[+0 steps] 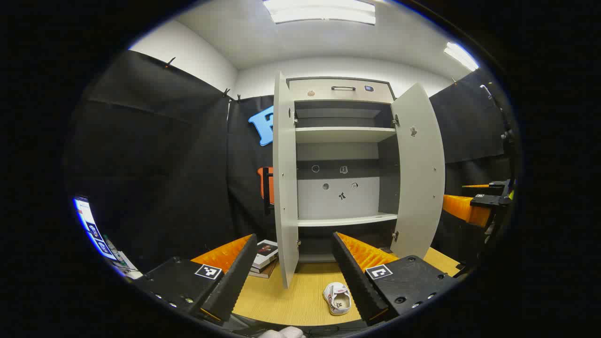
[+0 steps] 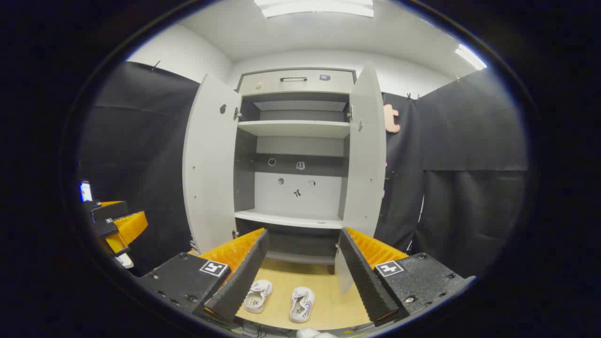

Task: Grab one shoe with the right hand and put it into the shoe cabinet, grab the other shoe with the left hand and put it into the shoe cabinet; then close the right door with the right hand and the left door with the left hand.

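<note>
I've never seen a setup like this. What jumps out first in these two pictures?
The tall grey shoe cabinet stands in the middle with both doors swung wide and its shelves bare. Below it, two small white shoes lie side by side on the wooden floor. Nearest the camera, the right hand-held gripper hangs open above them.

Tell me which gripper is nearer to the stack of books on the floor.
Left. The left gripper is just right of the books, which lie beside its finger. The right gripper is over the two shoes, farther right.
</note>
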`<action>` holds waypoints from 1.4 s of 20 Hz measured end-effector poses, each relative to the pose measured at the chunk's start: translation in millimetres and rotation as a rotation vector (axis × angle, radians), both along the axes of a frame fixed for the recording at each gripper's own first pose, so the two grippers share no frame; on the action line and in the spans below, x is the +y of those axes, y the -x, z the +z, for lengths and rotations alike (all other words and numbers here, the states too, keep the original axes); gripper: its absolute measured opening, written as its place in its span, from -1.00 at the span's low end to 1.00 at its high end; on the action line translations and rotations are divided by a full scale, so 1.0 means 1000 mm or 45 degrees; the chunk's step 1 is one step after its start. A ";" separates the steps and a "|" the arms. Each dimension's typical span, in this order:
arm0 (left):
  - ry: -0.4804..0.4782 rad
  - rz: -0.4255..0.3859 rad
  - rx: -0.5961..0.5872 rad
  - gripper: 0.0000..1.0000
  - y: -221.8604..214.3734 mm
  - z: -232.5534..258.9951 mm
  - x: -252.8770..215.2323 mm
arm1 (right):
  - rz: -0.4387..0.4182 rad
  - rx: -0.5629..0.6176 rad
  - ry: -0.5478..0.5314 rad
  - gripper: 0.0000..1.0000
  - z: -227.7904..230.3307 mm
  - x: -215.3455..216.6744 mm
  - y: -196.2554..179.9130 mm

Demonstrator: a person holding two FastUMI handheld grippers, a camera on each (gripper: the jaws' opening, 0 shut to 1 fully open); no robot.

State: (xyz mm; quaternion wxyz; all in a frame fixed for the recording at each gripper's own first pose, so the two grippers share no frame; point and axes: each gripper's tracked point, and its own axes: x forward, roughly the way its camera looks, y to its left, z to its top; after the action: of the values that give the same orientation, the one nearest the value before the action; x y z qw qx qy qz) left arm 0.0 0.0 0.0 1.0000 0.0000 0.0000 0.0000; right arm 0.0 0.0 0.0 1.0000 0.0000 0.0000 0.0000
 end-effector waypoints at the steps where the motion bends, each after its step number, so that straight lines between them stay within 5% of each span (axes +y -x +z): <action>1: 0.000 0.000 0.000 0.90 0.000 0.000 0.000 | -0.002 -0.001 -0.003 0.98 0.001 -0.001 0.001; 18: 0.016 0.005 0.019 0.91 0.000 -0.012 0.008 | 0.016 0.082 0.033 0.98 -0.028 0.003 -0.002; 23: 0.026 -0.021 0.055 0.91 -0.004 -0.024 0.010 | 0.031 0.265 0.089 0.98 -0.093 0.004 0.005; 28: 0.051 -0.053 0.066 0.91 -0.012 -0.031 0.002 | 0.057 0.580 0.111 0.98 -0.217 0.000 0.000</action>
State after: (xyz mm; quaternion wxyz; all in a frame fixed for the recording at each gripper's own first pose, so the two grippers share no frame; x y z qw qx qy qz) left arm 11.6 2.1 -30.9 0.9993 -0.0198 0.0258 -0.0206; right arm 0.0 0.1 -216.8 0.9730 -0.0431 0.2258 0.0222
